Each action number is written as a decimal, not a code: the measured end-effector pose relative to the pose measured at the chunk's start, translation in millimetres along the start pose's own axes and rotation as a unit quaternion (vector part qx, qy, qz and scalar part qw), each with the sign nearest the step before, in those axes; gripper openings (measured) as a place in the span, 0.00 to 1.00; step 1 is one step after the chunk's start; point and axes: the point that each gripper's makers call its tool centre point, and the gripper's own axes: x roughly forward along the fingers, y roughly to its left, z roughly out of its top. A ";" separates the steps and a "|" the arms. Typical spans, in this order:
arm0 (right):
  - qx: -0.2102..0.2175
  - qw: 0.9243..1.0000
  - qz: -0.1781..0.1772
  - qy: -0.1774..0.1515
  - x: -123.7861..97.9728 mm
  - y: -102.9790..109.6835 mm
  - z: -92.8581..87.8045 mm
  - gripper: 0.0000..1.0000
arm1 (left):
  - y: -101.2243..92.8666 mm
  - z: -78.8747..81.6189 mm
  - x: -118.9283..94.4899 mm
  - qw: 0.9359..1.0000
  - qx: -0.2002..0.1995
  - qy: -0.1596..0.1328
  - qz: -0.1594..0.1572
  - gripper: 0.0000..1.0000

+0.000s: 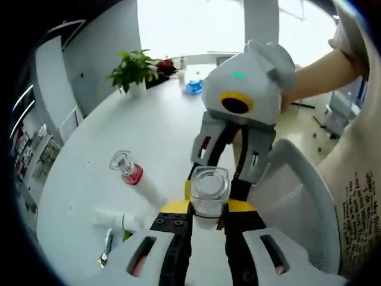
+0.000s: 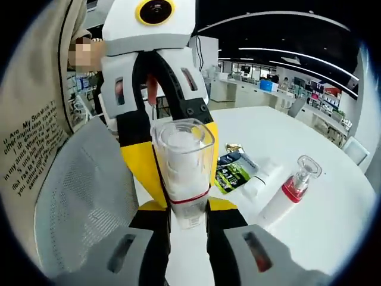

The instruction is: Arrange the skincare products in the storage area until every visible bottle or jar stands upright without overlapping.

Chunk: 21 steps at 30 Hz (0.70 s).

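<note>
I see L gripper (image 1: 208,223) and R gripper (image 2: 187,220) both pinching clear square-capped white bottle (image 2: 183,170) above white round table (image 1: 149,131). R view adds green sachet (image 2: 233,171); its label is unreadable.

We note a potted plant (image 1: 133,70) on the white table (image 1: 143,131), a mesh chair (image 2: 77,196), and possibly a blue packet (image 1: 193,87).

Left gripper (image 1: 208,223): white shells, black fingers (image 1: 175,238) with screws, yellow pads at the tips. Right gripper (image 2: 187,217): same white, black and yellow, slotted white jaw covers. Person: beige shirt (image 2: 30,149) printed with black text.
</note>
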 end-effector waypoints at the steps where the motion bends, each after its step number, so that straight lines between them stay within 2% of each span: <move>1: -0.001 1.000 -0.001 0.004 2.1 -0.9 -3.1 0.22 | 0.6 -2.3 2.7 1.000 0.000 0.002 0.001 0.16; 7: 0.003 1.000 -0.008 0.026 12.4 -6.4 -21.8 0.22 | 6.0 -16.1 18.6 1.000 -0.002 0.000 0.000 0.16; 14: 0.015 0.998 -0.012 0.057 23.9 -8.7 -48.9 0.22 | 7.3 -32.5 39.0 1.000 -0.015 -0.016 -0.014 0.16; 21: 0.015 0.997 -0.016 0.070 29.1 -12.6 -60.4 0.22 | 8.5 -39.7 49.9 1.000 -0.007 -0.015 -0.016 0.17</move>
